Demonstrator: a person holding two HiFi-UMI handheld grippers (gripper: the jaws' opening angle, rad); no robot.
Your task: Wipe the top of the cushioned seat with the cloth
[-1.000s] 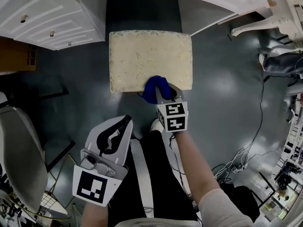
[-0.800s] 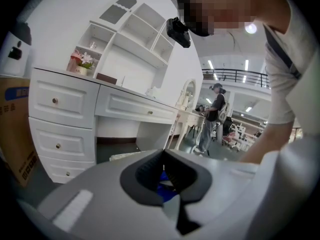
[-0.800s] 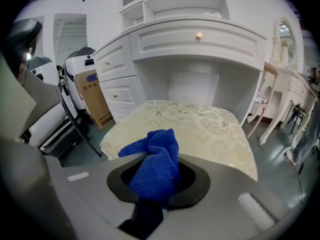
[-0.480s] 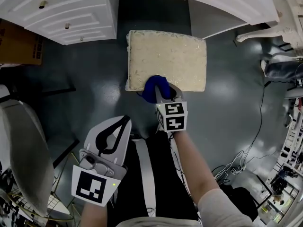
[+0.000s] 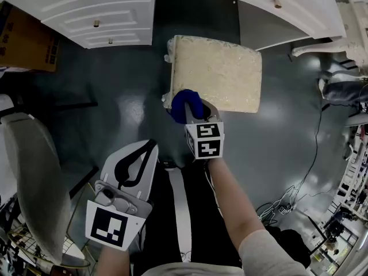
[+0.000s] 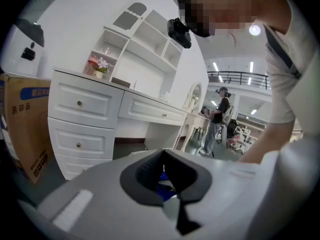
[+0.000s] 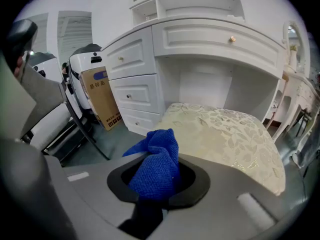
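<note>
The cream cushioned seat (image 5: 221,71) with a leaf pattern stands on the dark floor in front of the white desk; it also fills the right gripper view (image 7: 225,134). My right gripper (image 5: 192,112) is shut on a bunched blue cloth (image 5: 185,104) (image 7: 155,164), held over the seat's near left corner. Whether the cloth touches the cushion I cannot tell. My left gripper (image 5: 140,160) hangs low at the left over the person's lap, jaws together with nothing between them.
White drawers (image 5: 98,13) stand at the back left beside a cardboard box (image 5: 26,36). A grey chair (image 5: 31,177) sits at the left. A white chair leg (image 5: 322,48) and cables (image 5: 313,148) lie at the right. A person (image 6: 220,114) stands far off.
The view has swung, so the seat now sits further right and more turned. My right gripper with the cloth has stayed at the seat's near edge, now closer to its left corner. The left gripper is unmoved.
</note>
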